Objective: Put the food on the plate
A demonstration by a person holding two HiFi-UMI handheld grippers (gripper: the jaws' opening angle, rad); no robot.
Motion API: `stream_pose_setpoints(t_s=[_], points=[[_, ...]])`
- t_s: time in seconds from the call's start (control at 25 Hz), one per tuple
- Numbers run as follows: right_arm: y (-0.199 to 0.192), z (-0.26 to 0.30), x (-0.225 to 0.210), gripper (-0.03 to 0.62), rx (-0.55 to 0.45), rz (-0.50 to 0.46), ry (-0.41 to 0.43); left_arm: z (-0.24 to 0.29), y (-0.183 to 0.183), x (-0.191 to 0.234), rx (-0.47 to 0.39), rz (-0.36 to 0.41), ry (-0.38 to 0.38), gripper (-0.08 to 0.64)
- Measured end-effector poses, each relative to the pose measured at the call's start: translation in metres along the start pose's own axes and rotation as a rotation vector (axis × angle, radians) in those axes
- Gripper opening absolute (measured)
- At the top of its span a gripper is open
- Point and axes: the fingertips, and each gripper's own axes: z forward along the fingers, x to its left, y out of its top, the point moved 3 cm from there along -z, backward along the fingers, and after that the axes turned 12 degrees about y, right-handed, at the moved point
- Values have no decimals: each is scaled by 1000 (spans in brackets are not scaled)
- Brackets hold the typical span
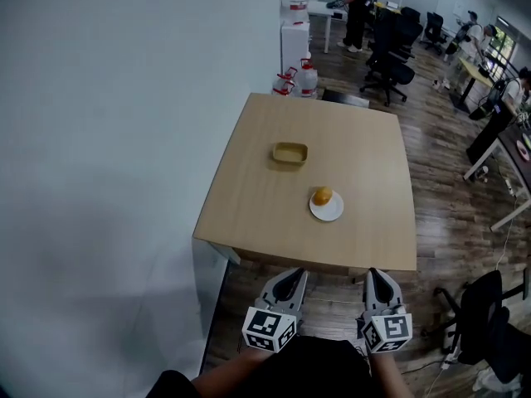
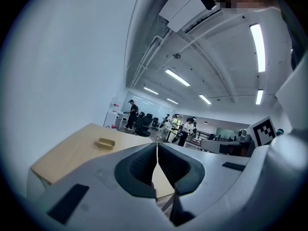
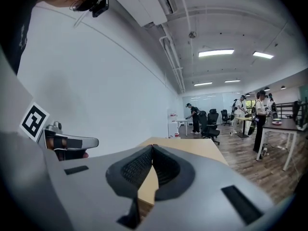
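Wood-plank flooring (image 1: 448, 181) and a plain white wall (image 1: 124, 139) surround a square table (image 1: 249, 214) with a smooth, pale wood-grain top. On it sits a round white plate (image 1: 333, 215) carrying the food (image 1: 322, 196), a small rounded orange-yellow lump. Behind and left of the plate lies a shallow tan rectangular tray (image 1: 290, 153). Well in front of the plate, off the table, the left gripper (image 1: 291, 276) and right gripper (image 1: 376, 276) each hold ribbed dark jaws pressed together on nothing.

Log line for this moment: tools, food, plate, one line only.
left tool: shut, empty | right tool: shut, empty | both held off table near edge | food: on plate | tan tray: apart from plate
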Motion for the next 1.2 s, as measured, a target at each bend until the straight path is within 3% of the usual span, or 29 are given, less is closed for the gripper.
stream_pose_setpoints(t_s=[0.36, 0.6, 1.2], points=[[-4, -21, -2, 60, -12, -48, -13, -8, -10, -17, -9, 76, 23, 21], [0, -30, -22, 60, -19, -65, -28, -10, 2, -9, -39, 35, 101, 20], [-1, -57, -39, 60, -16, -76, -26, -28, 0, -23, -39, 42, 173, 20]])
